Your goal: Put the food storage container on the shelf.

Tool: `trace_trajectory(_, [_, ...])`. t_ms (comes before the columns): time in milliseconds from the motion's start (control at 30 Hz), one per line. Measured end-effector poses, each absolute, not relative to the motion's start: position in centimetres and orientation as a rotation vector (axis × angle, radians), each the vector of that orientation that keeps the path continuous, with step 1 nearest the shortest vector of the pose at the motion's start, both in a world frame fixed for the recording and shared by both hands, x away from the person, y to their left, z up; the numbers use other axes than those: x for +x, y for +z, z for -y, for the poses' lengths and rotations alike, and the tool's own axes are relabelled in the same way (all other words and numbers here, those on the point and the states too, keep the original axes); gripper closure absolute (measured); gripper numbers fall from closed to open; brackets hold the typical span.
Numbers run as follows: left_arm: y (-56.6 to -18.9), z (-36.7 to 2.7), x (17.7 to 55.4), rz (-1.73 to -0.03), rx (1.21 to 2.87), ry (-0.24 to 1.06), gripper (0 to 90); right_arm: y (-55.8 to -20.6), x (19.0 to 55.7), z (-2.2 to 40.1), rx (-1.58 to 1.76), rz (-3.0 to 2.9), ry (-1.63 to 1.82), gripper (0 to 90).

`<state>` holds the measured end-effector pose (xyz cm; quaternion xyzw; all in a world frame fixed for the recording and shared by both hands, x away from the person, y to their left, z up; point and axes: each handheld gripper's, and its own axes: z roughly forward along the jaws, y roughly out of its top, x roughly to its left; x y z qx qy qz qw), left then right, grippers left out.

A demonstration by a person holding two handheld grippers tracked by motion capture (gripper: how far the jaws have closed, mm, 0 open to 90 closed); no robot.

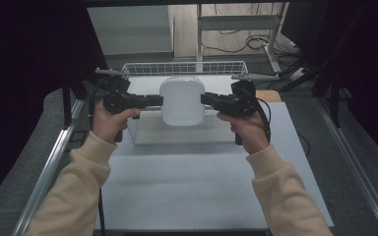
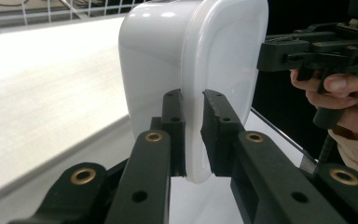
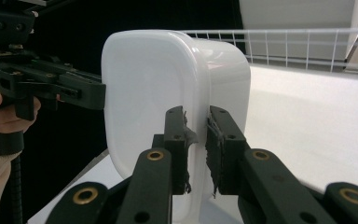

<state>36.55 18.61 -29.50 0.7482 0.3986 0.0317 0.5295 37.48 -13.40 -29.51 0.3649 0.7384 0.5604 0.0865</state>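
Note:
A white plastic tub with rounded corners (image 1: 179,101) hangs in the air above the wire basket (image 1: 184,69), held from both sides. My left gripper (image 1: 158,101) is shut on the tub's left rim, and in the left gripper view its jaws pinch the thin lip of the tub (image 2: 193,84). On the opposite side my right gripper (image 1: 204,99) is shut on the right rim. The right gripper view shows its pads clamped on the tub's lip (image 3: 168,84). The tub's open side faces the high camera.
The wire basket has a white liner floor (image 1: 187,132) and stands on a white table sheet (image 1: 197,182). Metal rails (image 1: 49,167) run along both table sides. A desk frame with cables (image 1: 236,29) stands behind, dark curtains at left and right.

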Motion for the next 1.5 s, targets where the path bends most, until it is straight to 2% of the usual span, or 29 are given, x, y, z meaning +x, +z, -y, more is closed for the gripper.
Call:
trace_trajectory(500, [-27.9, -19.0, 40.3, -0.964, 1.779, 0.047, 80.1, -27.1, 40.6, 12.9, 1.097, -2.203, 1.633, 78.6])
trace_trajectory(933, [-29.6, -19.3, 44.0, -1.048, 1.729, -0.086, 80.0, -28.5, 44.6, 13.1, 1.291, -2.263, 1.664, 77.8])
trace_trajectory(1500, [-31.1, -19.7, 48.8, -1.194, 1.626, -0.248, 71.0, -29.7, 49.4, 12.2, 1.508, -2.260, 1.652, 66.5])
